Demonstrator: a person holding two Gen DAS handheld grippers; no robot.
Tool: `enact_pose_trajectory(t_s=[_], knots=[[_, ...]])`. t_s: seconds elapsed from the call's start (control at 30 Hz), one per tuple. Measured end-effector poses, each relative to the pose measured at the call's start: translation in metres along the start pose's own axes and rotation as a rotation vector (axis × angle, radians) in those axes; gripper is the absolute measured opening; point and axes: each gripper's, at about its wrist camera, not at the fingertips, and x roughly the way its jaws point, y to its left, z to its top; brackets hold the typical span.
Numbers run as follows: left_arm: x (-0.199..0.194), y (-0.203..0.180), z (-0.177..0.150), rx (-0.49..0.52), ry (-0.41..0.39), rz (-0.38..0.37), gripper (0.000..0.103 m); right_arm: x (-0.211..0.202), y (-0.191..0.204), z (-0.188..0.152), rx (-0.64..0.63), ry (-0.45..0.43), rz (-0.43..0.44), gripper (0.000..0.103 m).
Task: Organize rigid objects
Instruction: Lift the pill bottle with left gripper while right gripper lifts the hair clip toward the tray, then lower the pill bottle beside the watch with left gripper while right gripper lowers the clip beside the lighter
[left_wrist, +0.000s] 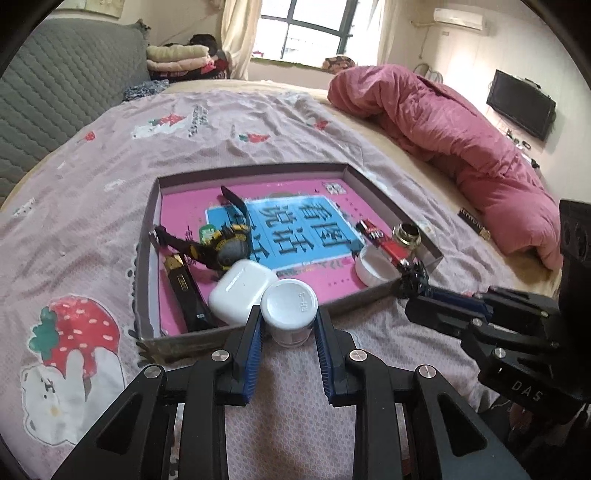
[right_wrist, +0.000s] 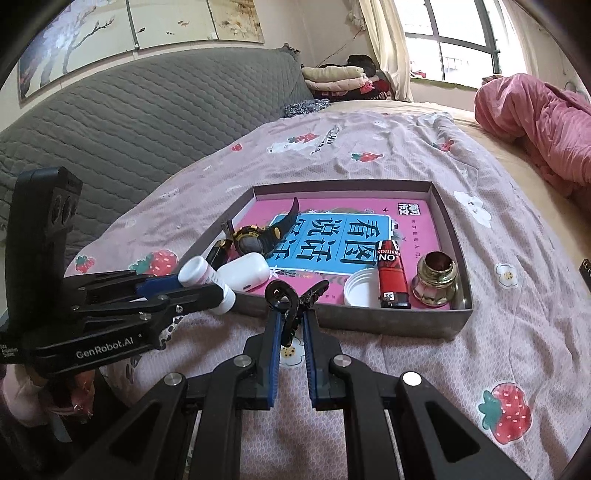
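A shallow grey box tray (left_wrist: 251, 170) (right_wrist: 369, 322) lies on the bed with a pink and blue book as its floor. My left gripper (left_wrist: 289, 312) (right_wrist: 199, 286) is shut on a small white bottle (left_wrist: 291, 334) (right_wrist: 195, 274) at the tray's near edge, beside a white earbud case (left_wrist: 240, 291) (right_wrist: 245, 271). At the same near wall, my right gripper (right_wrist: 291, 314) (left_wrist: 417, 291) is shut on a black hair clip (right_wrist: 280, 293). Inside the tray sit a black and yellow watch (left_wrist: 225, 247) (right_wrist: 255, 236), a white lid (right_wrist: 359, 291), a red lighter (right_wrist: 392, 275) and a brass cap (right_wrist: 437, 281).
A slim black and gold item (left_wrist: 184, 291) lies along the tray's left wall. A rumpled pink duvet (left_wrist: 461, 122) fills the right side of the bed. The grey quilted headboard (right_wrist: 129, 122) rises behind, and folded clothes (left_wrist: 181, 59) are stacked near the window.
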Motion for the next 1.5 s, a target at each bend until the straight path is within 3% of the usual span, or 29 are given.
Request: enact_pose_trajectory(t_s=[0.73, 1.5], knots=[[-0.008, 0.053, 0.019, -0.160, -0.086, 0.063, 0.028, -0.009, -0.022, 0.020, 0.025, -0.102, -0.091, 0.012], [-0.011, 0.040, 0.024, -0.090, -0.137, 0.078, 0.028, -0.007, -0.024, 0.029, -0.005, -0.137, -0.134, 0.012]])
